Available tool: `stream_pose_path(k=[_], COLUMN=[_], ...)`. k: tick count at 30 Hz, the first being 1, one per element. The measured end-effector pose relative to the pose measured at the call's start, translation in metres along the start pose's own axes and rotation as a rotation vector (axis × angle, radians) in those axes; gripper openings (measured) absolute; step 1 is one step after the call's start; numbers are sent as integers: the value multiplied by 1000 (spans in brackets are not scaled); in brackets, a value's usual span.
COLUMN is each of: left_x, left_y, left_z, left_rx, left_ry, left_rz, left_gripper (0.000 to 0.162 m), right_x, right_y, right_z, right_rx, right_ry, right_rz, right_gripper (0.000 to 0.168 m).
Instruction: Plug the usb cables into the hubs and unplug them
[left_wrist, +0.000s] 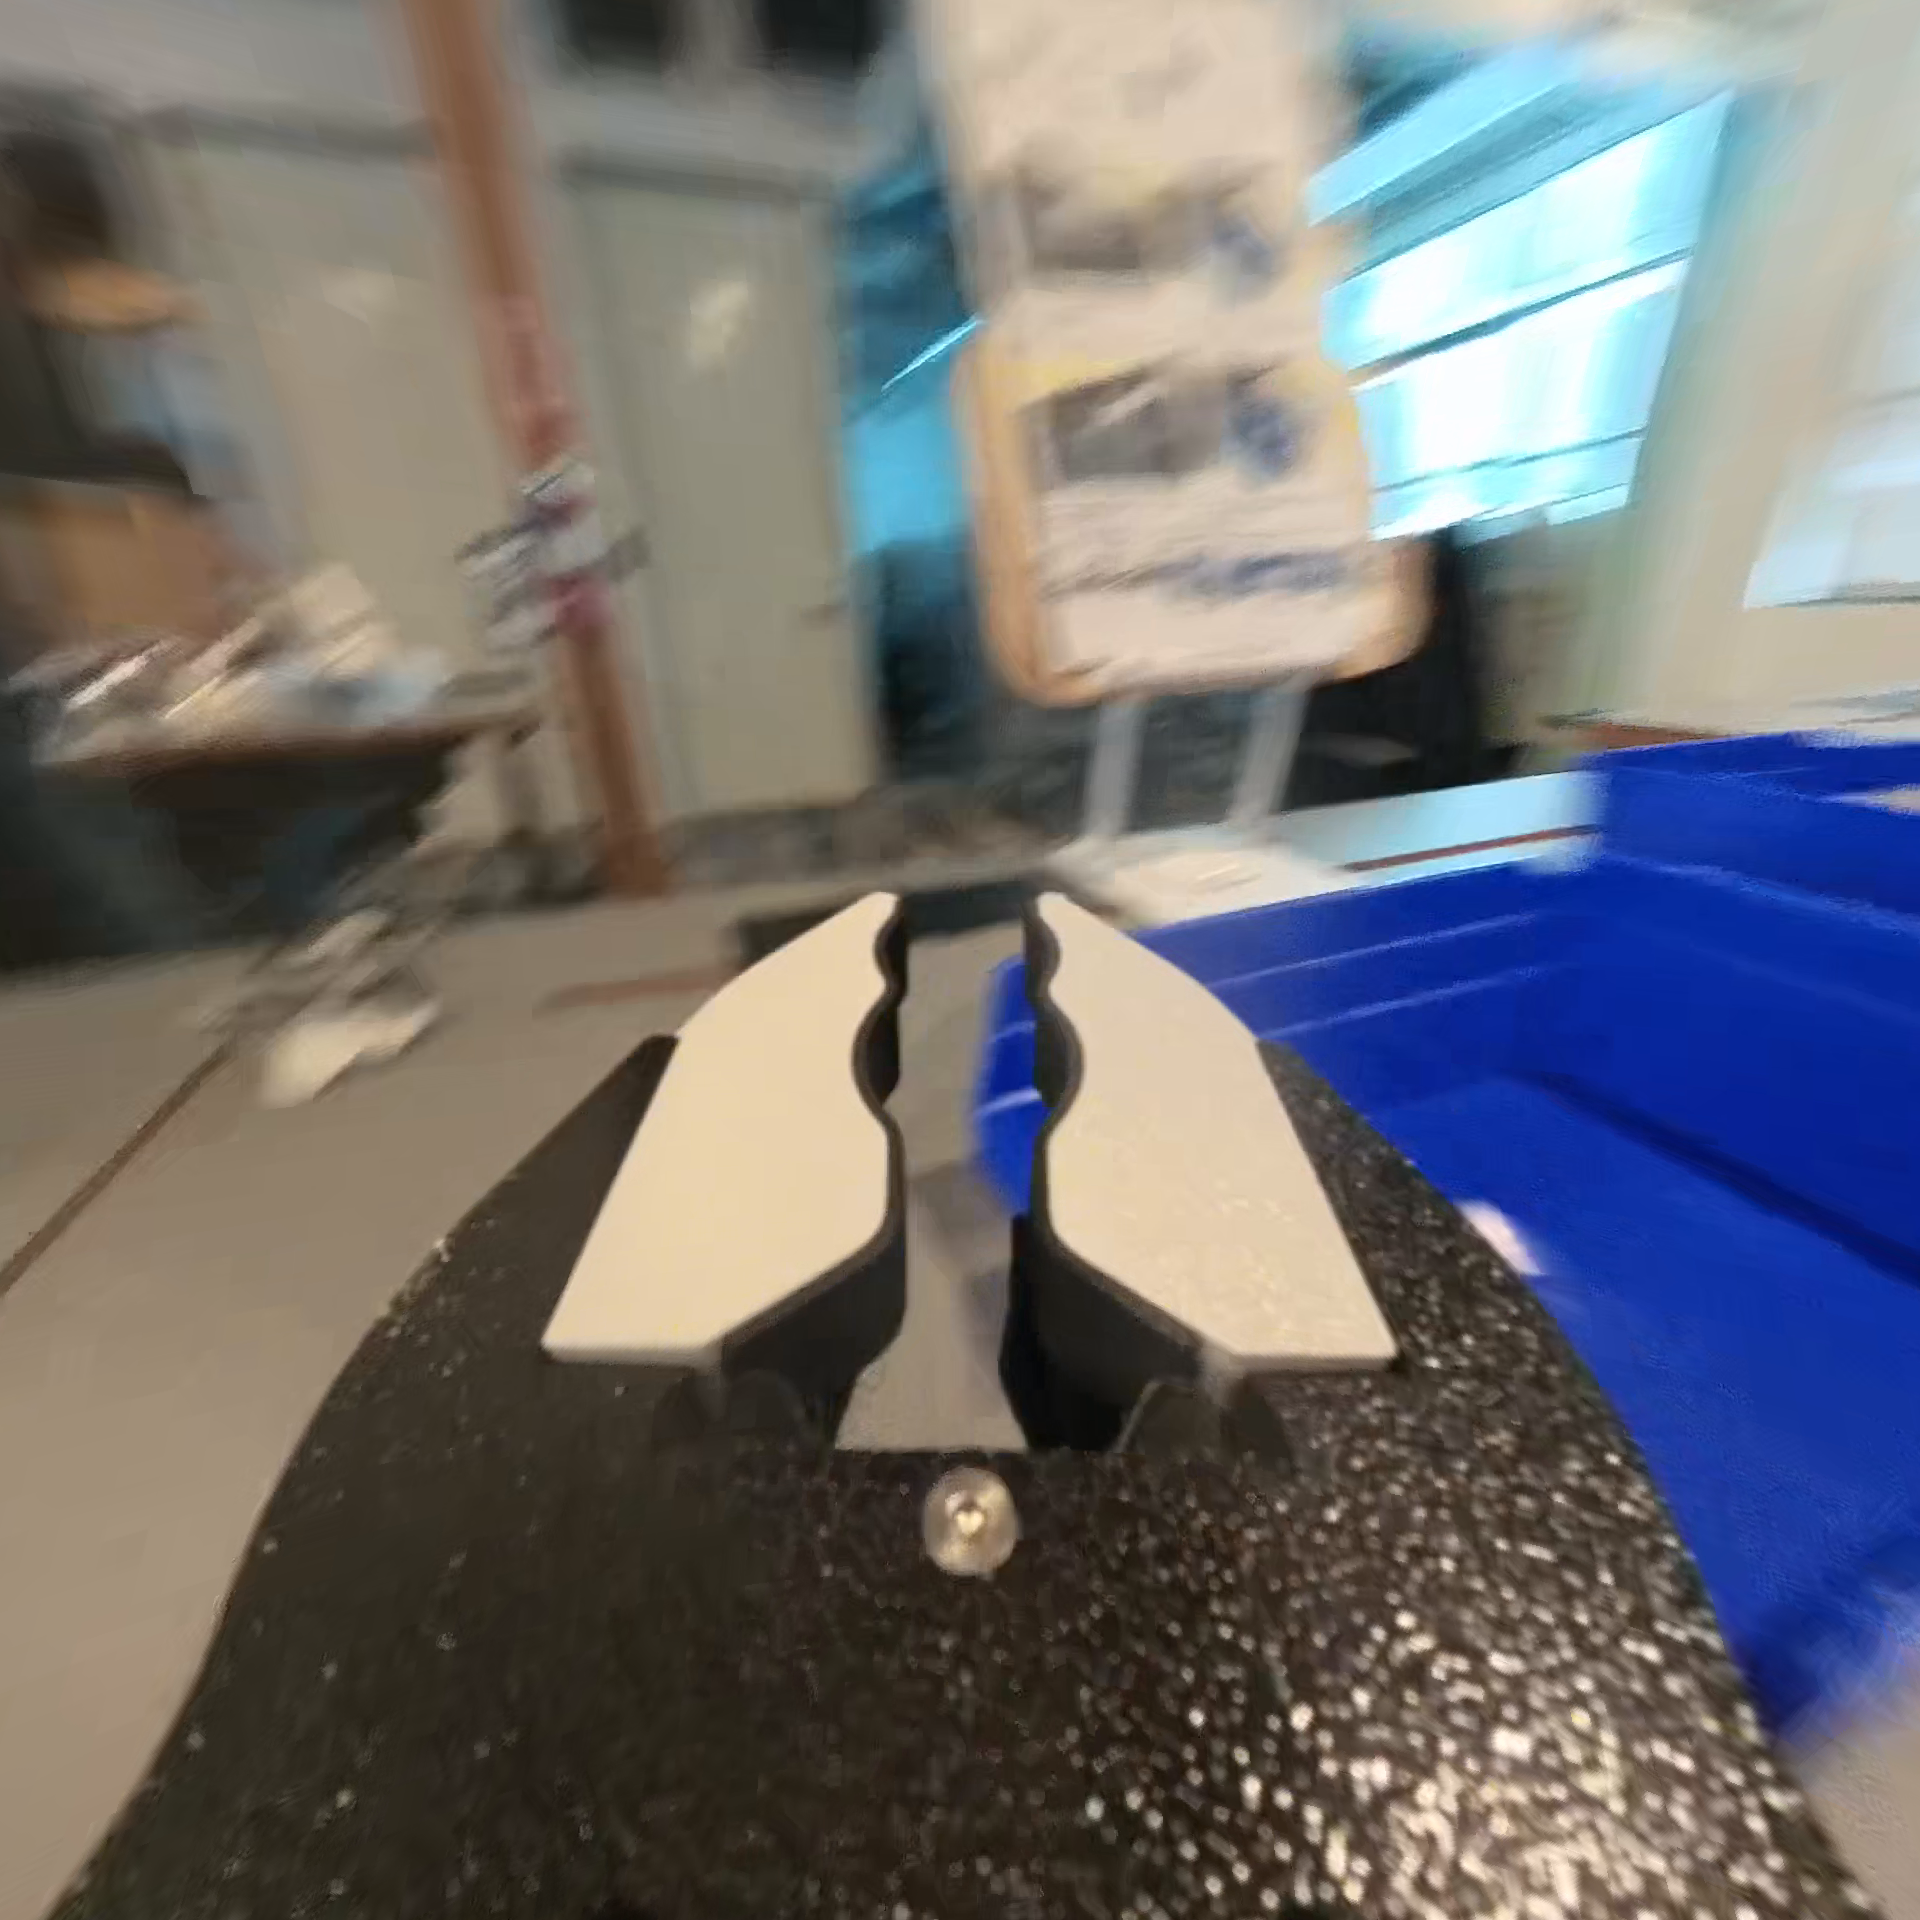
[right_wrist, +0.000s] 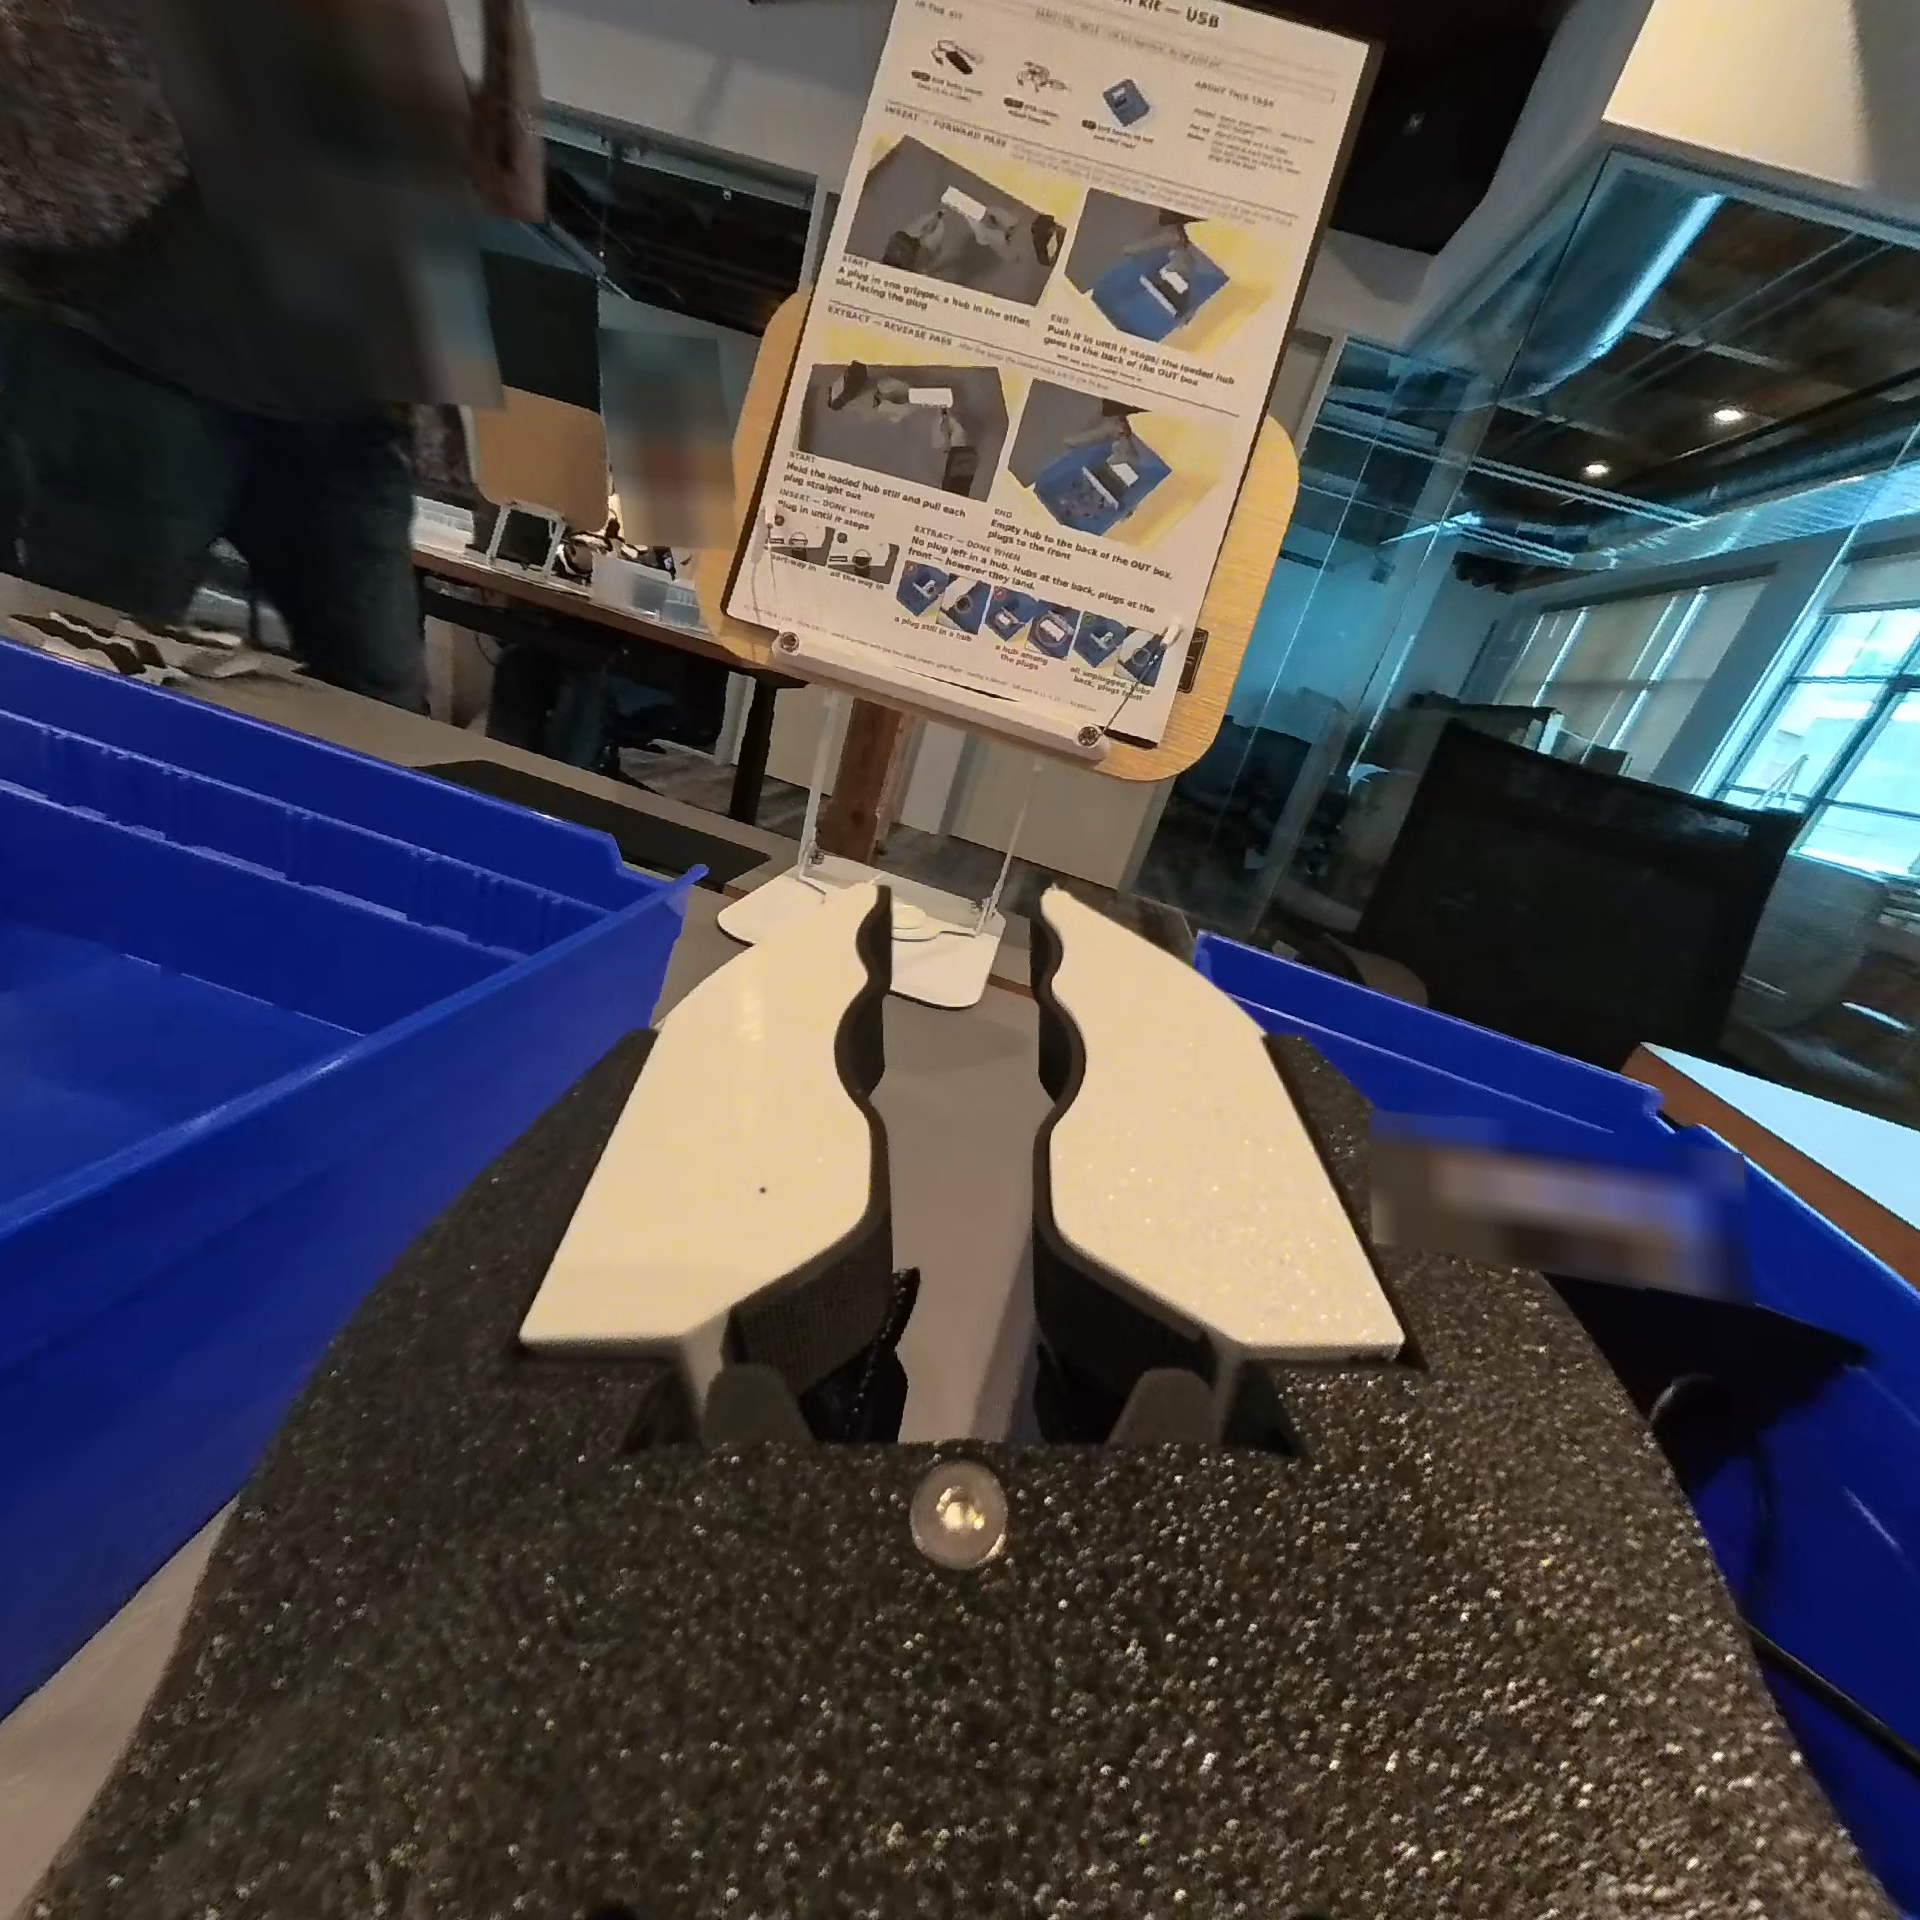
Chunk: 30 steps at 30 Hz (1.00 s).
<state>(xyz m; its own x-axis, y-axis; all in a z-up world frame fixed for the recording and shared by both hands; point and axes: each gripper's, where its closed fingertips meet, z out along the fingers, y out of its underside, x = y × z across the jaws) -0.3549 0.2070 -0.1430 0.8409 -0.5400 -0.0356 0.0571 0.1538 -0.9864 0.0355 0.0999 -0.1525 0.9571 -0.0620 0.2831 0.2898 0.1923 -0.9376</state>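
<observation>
My left gripper (left_wrist: 961, 920) has white fingers a small gap apart with nothing between them; it hovers over the grey table, just left of a blue bin (left_wrist: 1558, 1039). The left wrist view is motion-blurred. My right gripper (right_wrist: 961, 909) is open and empty, held above the table between two blue bins, one on its left (right_wrist: 260, 1039) and one on its right (right_wrist: 1818, 1455). A thin black cable (right_wrist: 1756, 1538) shows inside the right bin. No hub or plug is clear in either view.
A white instruction sheet on a wooden board (right_wrist: 1039, 364) stands on a small stand at the table's far edge, straight ahead; it shows blurred in the left wrist view (left_wrist: 1174, 436). A person (right_wrist: 208, 364) stands behind the table at the left. Glass walls are at the right.
</observation>
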Motion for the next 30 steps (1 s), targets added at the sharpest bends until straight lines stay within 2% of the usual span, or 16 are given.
stream_pose_path(k=[4,8,13,15,18,22,24,30], left_x=[-25,-44,-40,-39,-32,-29,-28,-28], left_y=[30,51,62,63,64,65,66,66], left_z=[-1,-3,-2,-1,0,1,3,2], left_rx=[-72,-180,-221,-225,-219,-216,-217,-220], left_ry=[-149,-260,-275,-278,-234,-220,-215,-216], left_rz=[-5,94,145,157,118,117,117,111], left_gripper=[18,21,27,27,29,29,28,27], right_x=[-2,-2,24,49,111,199,230,267], right_y=[0,2,-11,-21,-24,1,27,104], right_z=[0,0,-11,-23,-44,-63,-65,-52], right_rx=[-7,-19,-11,-22,-129,-360,-509,-811], right_ry=[-8,-17,40,115,283,401,392,222], right_rz=[-13,-2,1,-68,-191,-226,-224,-90], right_gripper=[25,23,22,22,17,16,24,72])
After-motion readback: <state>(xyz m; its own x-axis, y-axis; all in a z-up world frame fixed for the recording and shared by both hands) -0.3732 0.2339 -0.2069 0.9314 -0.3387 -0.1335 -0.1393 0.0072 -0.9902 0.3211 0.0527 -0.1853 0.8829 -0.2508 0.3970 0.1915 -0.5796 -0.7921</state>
